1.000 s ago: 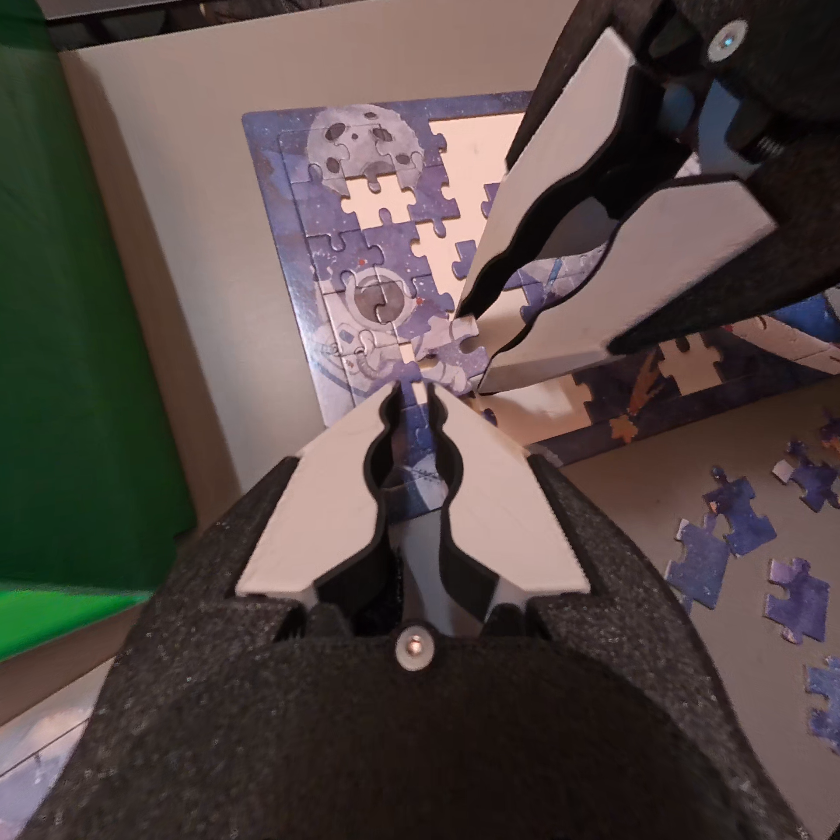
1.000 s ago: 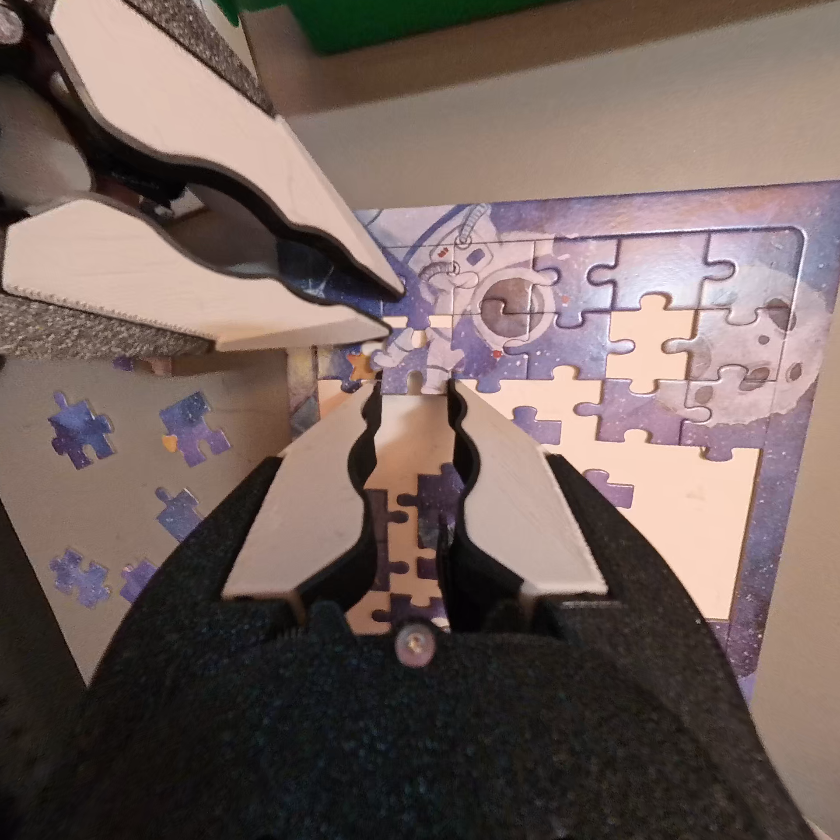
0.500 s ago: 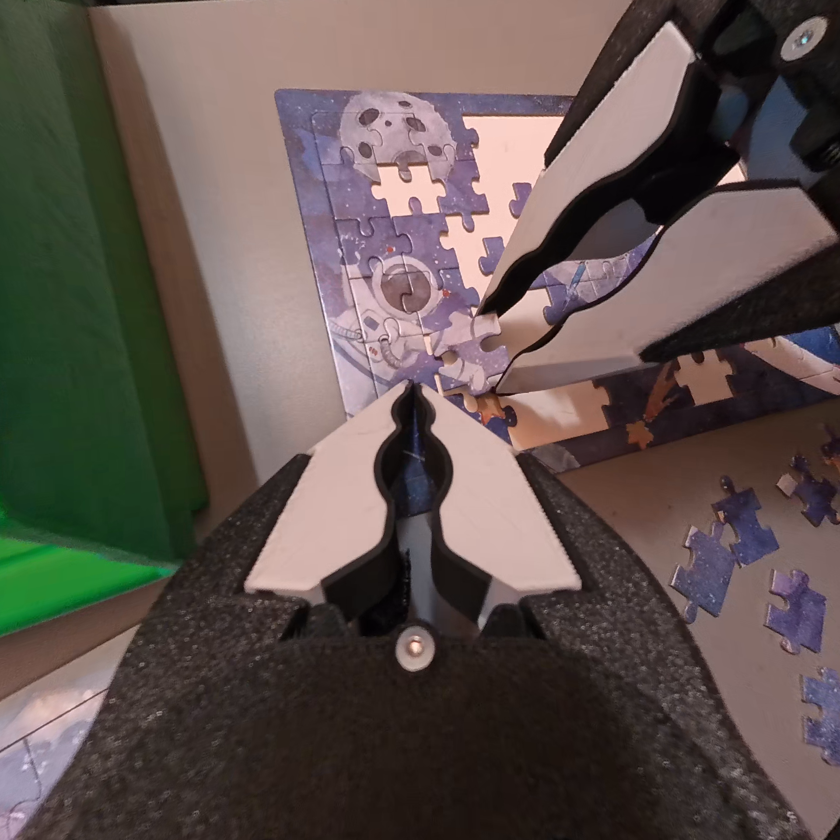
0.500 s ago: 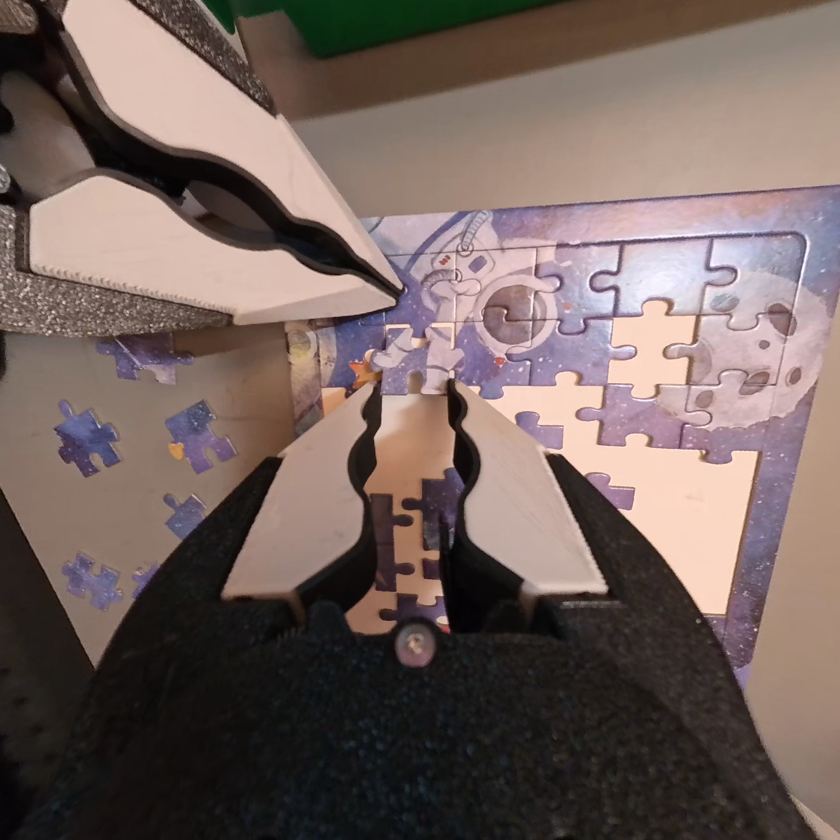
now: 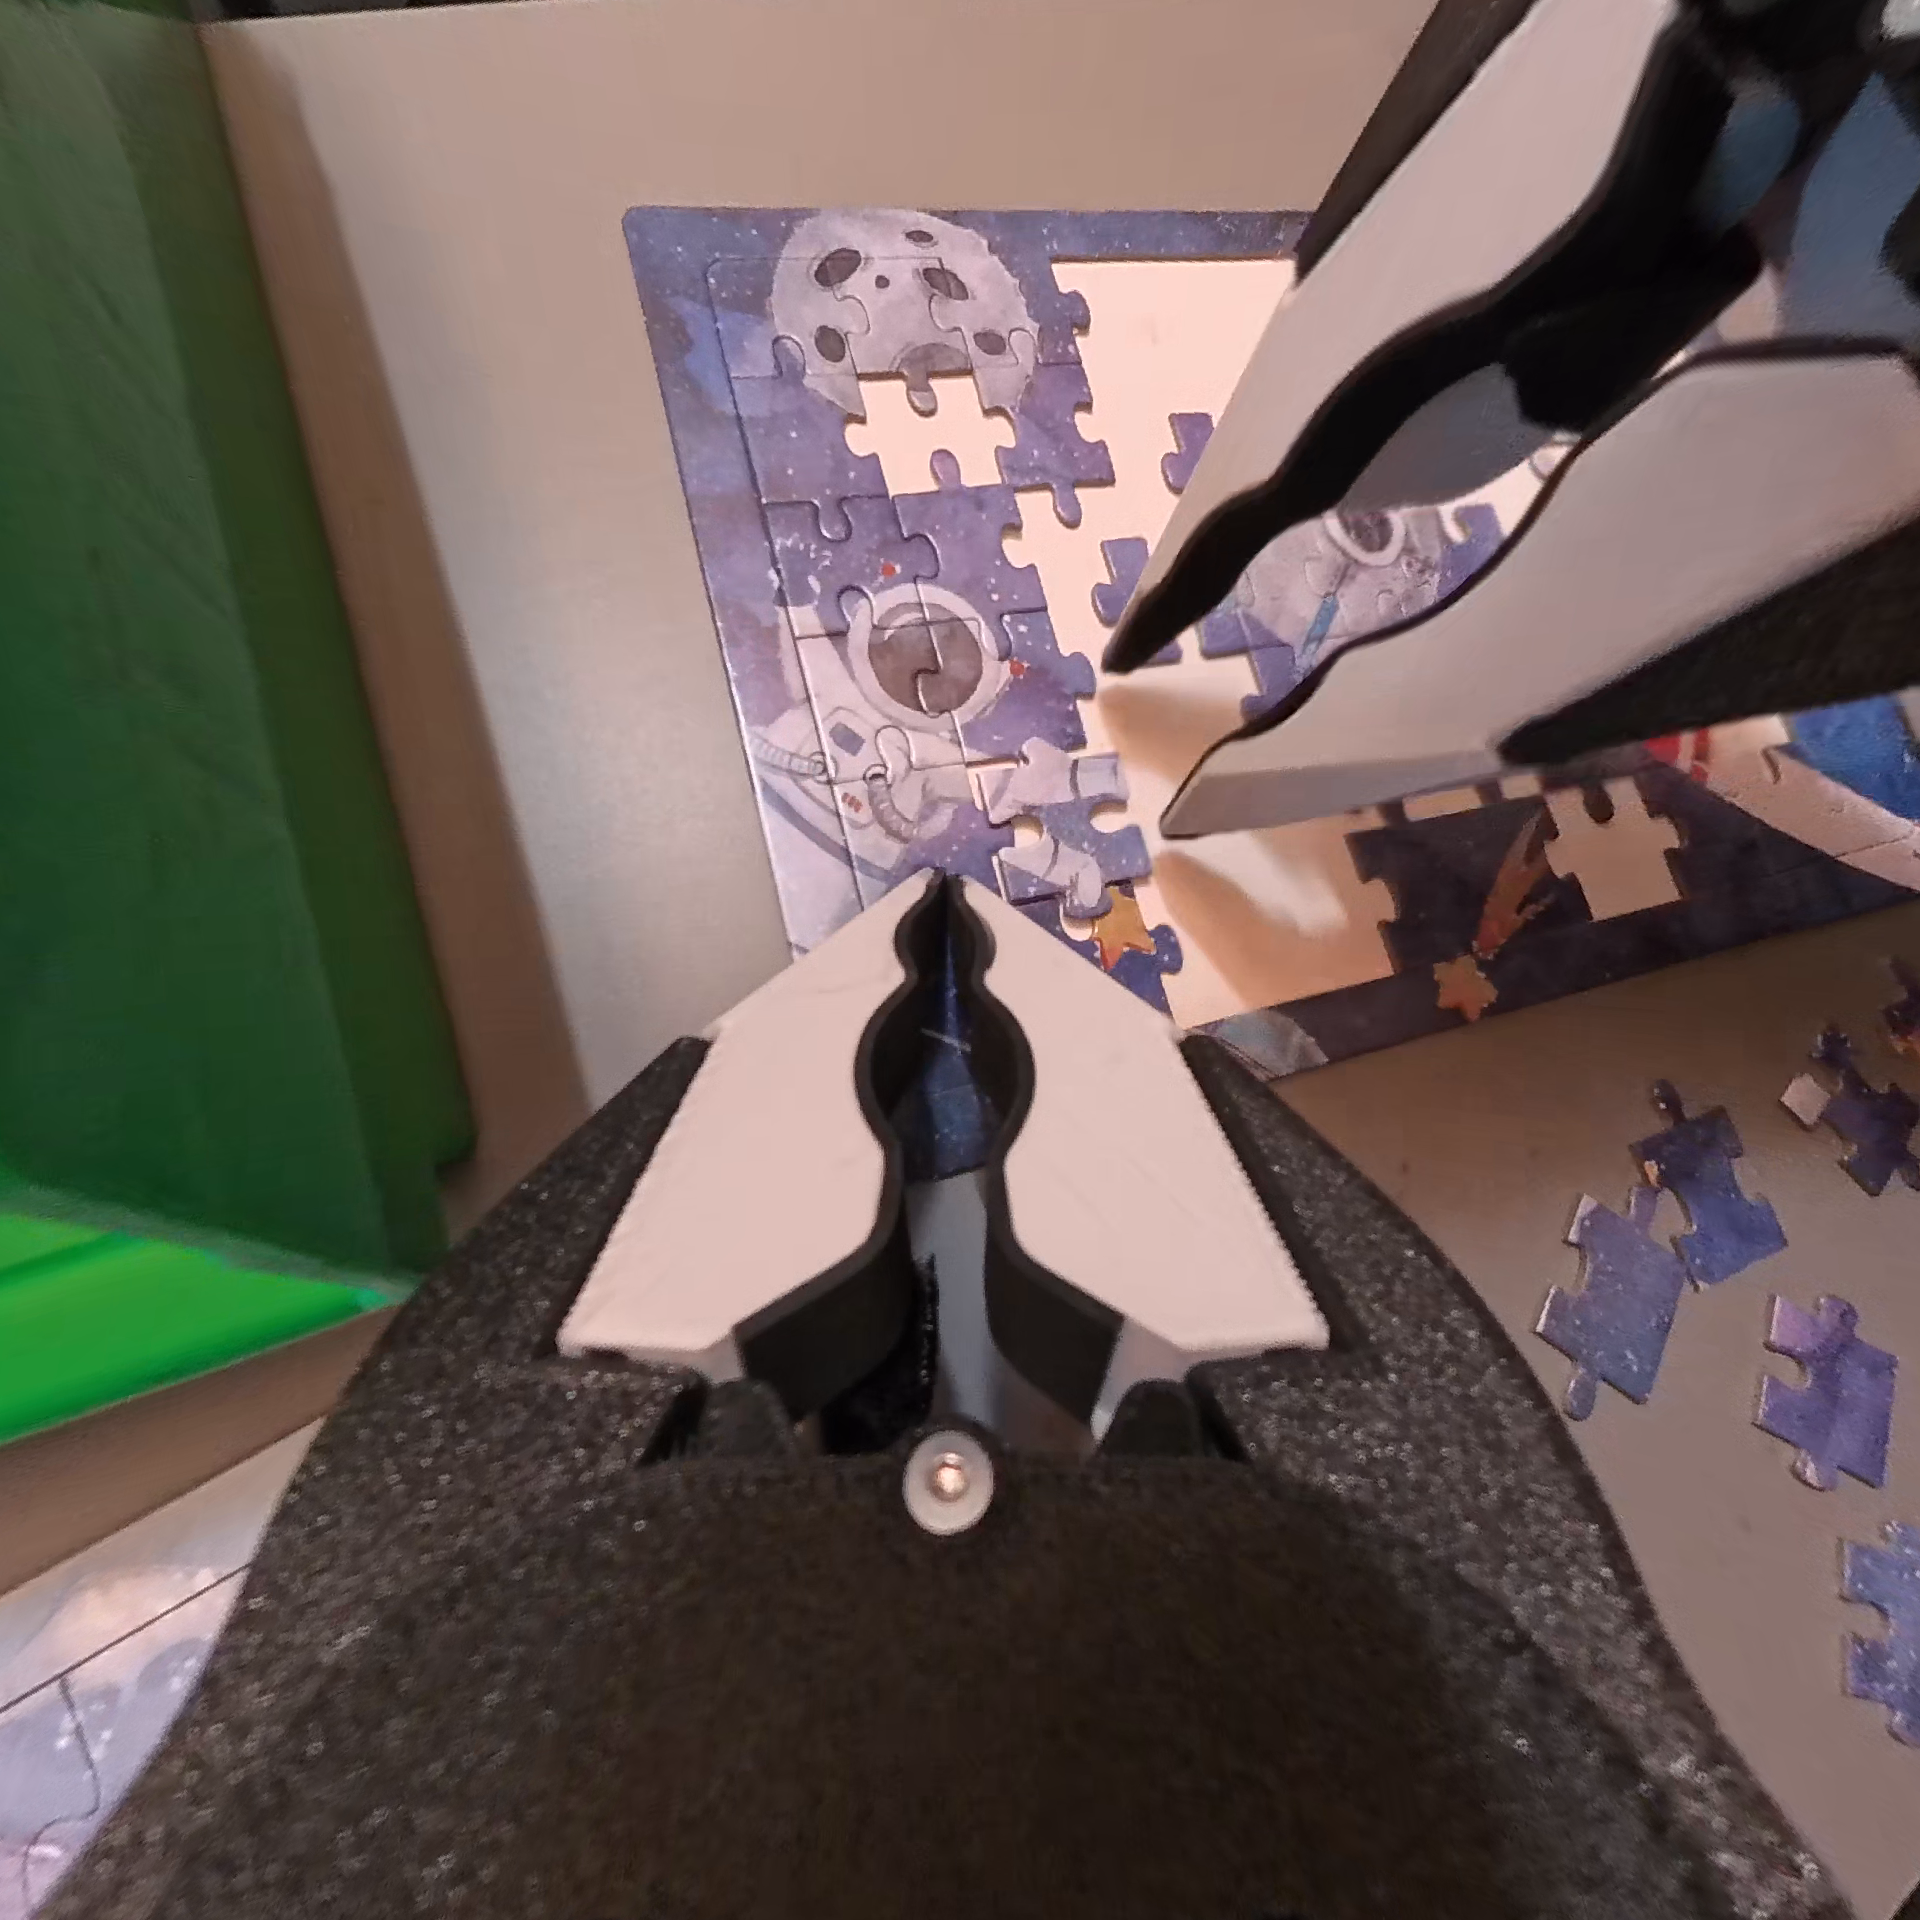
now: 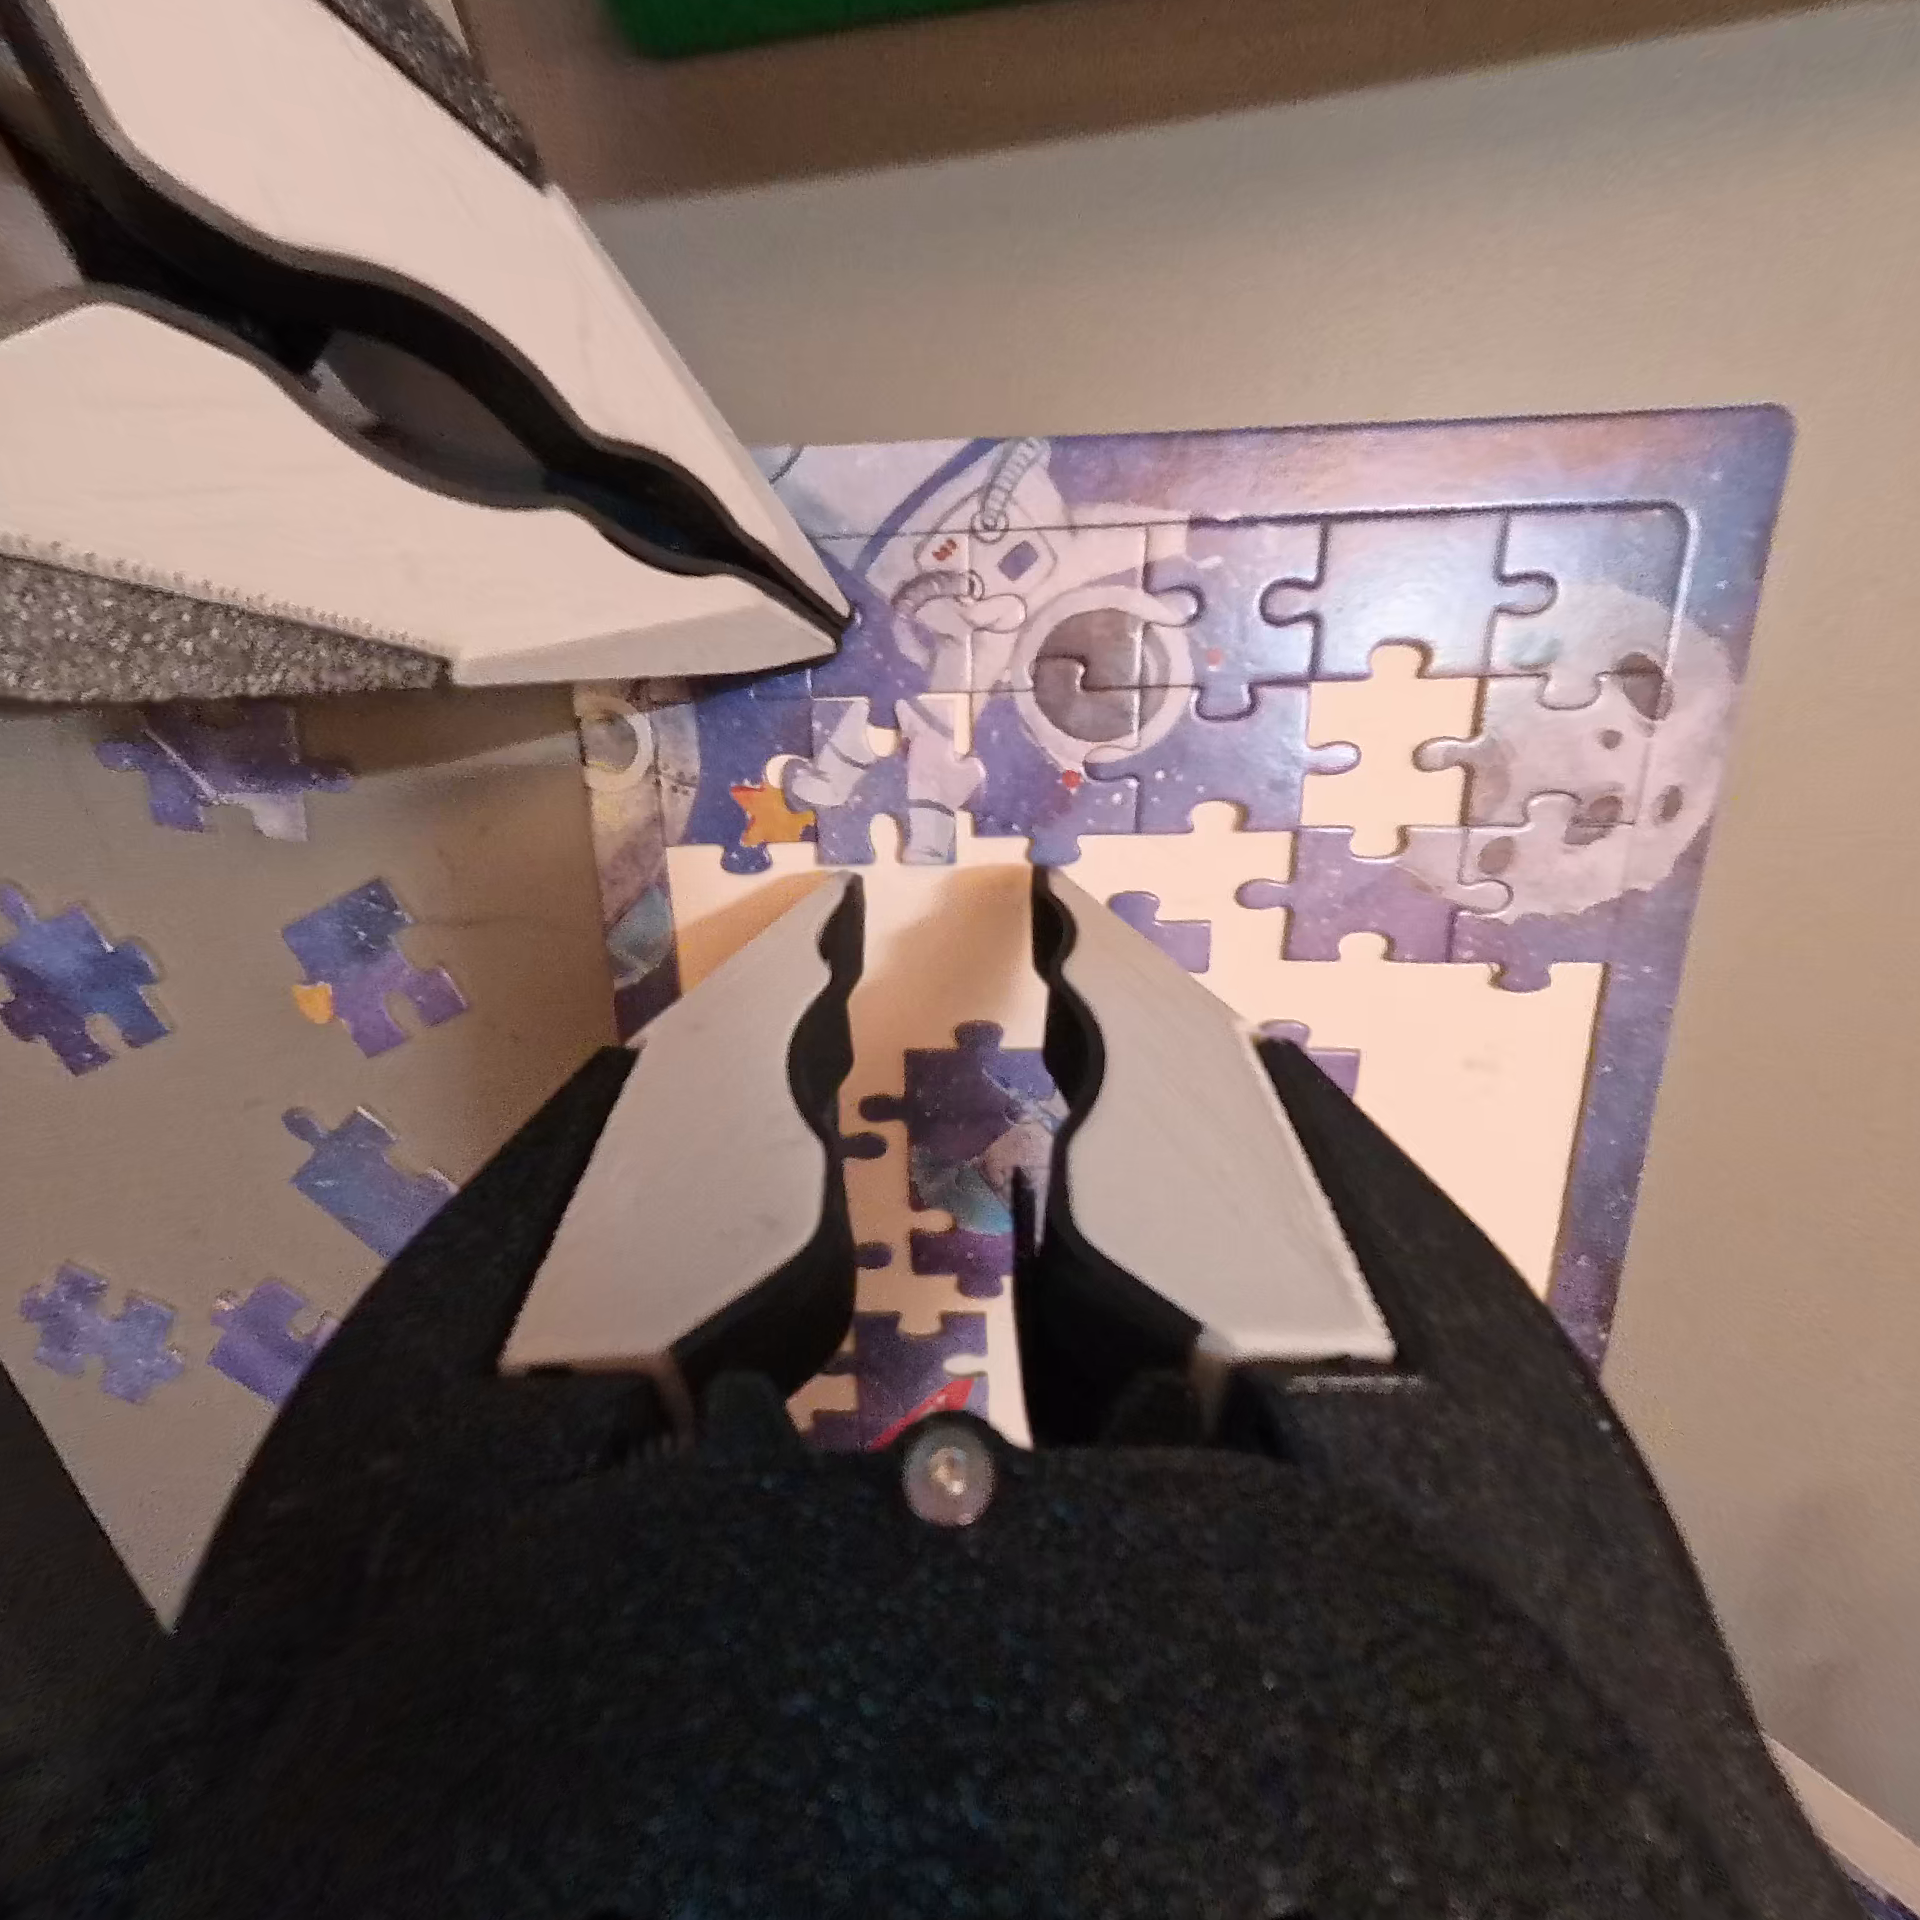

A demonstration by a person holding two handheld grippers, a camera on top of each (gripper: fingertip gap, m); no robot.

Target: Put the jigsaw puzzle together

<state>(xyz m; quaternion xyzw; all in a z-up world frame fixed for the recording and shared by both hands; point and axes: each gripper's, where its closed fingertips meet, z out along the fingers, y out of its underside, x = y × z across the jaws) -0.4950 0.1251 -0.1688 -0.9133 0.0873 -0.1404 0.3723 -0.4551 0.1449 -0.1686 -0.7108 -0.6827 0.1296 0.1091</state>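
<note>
Two hand-held grippers hang over a space-themed jigsaw puzzle on a beige table [image 5: 499, 436].

From the left wrist view, going left to right: a green cloth [image 5: 187, 623] lies along the table's left edge. The puzzle tray [image 5: 691, 540] sits toward the table's far side, its purple border framing a moon at the far left corner and an astronaut below it along the tray's left edge. Much of the tray's middle and right is bare, pale backing. The left gripper [image 5: 943, 883] is clenched, its white fingers pressed tip to tip with nothing between them, poised at the tray's near left corner. Just right of its tips, the astronaut-leg piece [image 5: 1070, 831] lies in the tray beside the astronaut, a little crooked against its neighbours. The right gripper [image 5: 1138, 743] reaches in from the upper right, fingers parted and empty, tips just above that piece. Loose pieces [image 5: 1662, 1226] lie scattered on the table toward the near right corner, outside the tray.
</note>
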